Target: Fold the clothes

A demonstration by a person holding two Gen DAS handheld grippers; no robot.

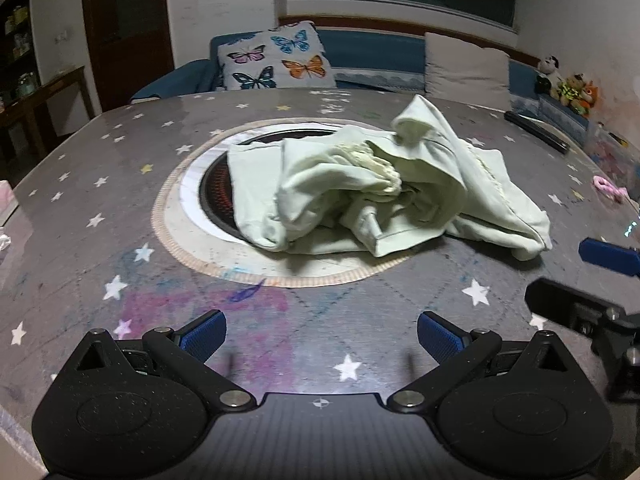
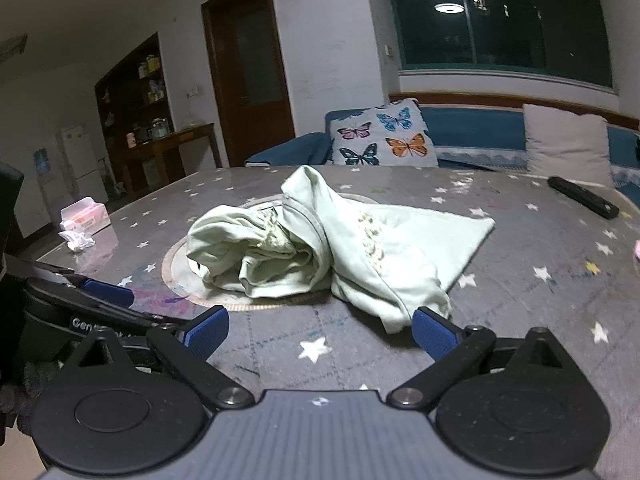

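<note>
A pale green garment (image 1: 384, 188) lies crumpled in a heap on the star-patterned table (image 1: 100, 208), partly over a round inset at the centre. In the right wrist view the same garment (image 2: 320, 248) spreads to the right, one corner lying flat. My left gripper (image 1: 322, 338) is open, low over the table's near edge, well short of the cloth, nothing between its blue pads. My right gripper (image 2: 320, 332) is open too; its right fingertip (image 2: 434, 334) is close to the nearest fold of the garment. Whether it touches the cloth is unclear.
A black remote (image 2: 582, 197) lies at the far right of the table, a tissue box (image 2: 85, 216) and crumpled tissue at the far left. A pink item (image 1: 610, 190) sits at the right edge. A blue sofa with a butterfly cushion (image 1: 276, 58) stands behind the table.
</note>
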